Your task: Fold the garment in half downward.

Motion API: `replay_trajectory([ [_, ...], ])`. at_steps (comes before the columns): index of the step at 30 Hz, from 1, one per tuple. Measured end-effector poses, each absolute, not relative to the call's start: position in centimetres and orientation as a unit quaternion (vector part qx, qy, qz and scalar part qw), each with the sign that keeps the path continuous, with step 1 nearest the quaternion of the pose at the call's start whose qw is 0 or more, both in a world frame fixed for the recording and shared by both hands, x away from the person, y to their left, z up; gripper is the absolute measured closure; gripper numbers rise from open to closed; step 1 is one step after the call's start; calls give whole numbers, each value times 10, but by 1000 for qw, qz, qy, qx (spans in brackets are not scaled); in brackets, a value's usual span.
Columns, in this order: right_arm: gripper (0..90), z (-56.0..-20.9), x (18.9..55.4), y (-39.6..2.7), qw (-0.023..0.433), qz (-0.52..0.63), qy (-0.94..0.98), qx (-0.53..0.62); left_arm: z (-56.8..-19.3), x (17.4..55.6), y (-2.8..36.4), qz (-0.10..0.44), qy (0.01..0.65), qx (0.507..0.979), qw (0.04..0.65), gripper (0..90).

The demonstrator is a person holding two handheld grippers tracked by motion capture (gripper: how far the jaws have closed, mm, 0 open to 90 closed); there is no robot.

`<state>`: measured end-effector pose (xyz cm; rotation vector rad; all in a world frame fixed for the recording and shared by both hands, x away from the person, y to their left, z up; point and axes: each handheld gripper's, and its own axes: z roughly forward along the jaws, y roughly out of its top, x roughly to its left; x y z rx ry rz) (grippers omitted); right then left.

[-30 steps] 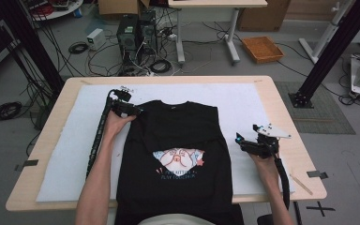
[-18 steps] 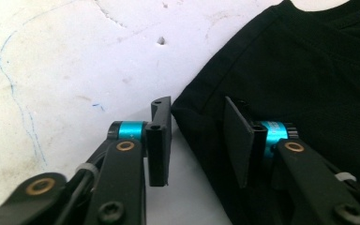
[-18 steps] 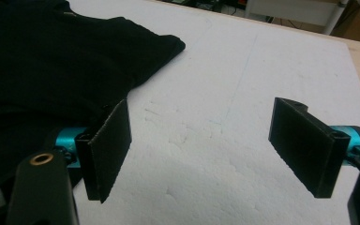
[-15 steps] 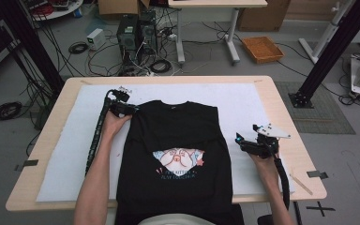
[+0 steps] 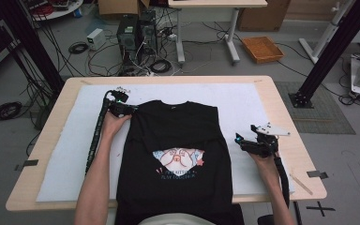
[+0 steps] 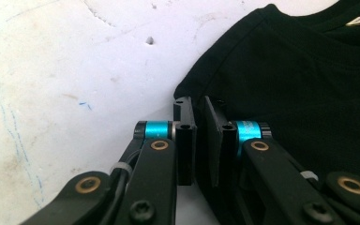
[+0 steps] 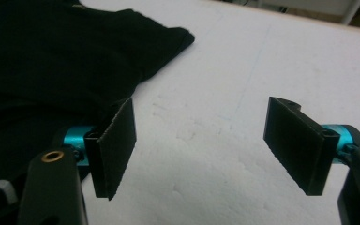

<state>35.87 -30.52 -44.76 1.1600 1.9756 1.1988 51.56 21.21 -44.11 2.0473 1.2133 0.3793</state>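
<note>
**A:** High view first: did you have any containers near you?

**B:** One. An orange tray [image 5: 262,48] sat on the floor beyond the surface [image 5: 281,108], beside the legs of another desk. What lay in it could not be made out.

**A:** And the black T-shirt [image 5: 176,140]?

**B:** It lay flat, face up, on the white sheet [image 5: 243,101] covering the surface, collar at the far side, hem hanging over the near edge toward you. The printed picture sat around its middle.

**A:** Where was your left gripper [image 5: 122,108] against it?

**B:** At the shirt's far left corner, right at the shoulder. In the left gripper view the left gripper [image 6: 198,136] had its jaws drawn nearly together, having just been closing, with the shoulder edge of the T-shirt [image 6: 300,79] pinched between them. The white sheet [image 6: 75,84] showed bare to the left of them.

**A:** And your right gripper [image 5: 258,144]?

**B:** You held it just off the shirt's right edge, about level with the print. In the right gripper view the right gripper [image 7: 201,140] had its jaws standing wide, having just eased inward a little, with only white sheet [image 7: 206,154] between them. The T-shirt [image 7: 61,61] lay beside and behind the left-hand jaw in that view; whether the jaw touched the cloth you could not tell.
</note>
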Motion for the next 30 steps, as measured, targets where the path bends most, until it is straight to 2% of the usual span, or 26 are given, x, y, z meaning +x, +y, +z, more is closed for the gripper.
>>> replay_trajectory([
  [4, 265, -445, 368, -304, 227, 434, 756, 434, -441, 515, 211, 149, 471, 794, 355, 827],
  [9, 270, -435, 387, -305, 198, 446, 753, 441, -440, 515, 208, 157, 467, 799, 346, 827],
  [12, 314, -427, 402, -303, 181, 448, 755, 444, -440, 515, 210, 153, 469, 797, 350, 826],
  [22, 289, -409, 463, -271, 157, 420, 769, 455, -441, 515, 210, 151, 469, 796, 352, 825],
  [24, 291, -407, 474, -262, 171, 407, 773, 455, -441, 515, 211, 150, 470, 794, 355, 825],
  [27, 293, -408, 489, -252, 162, 394, 780, 459, -441, 515, 211, 150, 471, 793, 356, 825],
  [30, 309, -410, 501, -242, 176, 369, 790, 457, -441, 515, 211, 151, 470, 794, 355, 825],
])
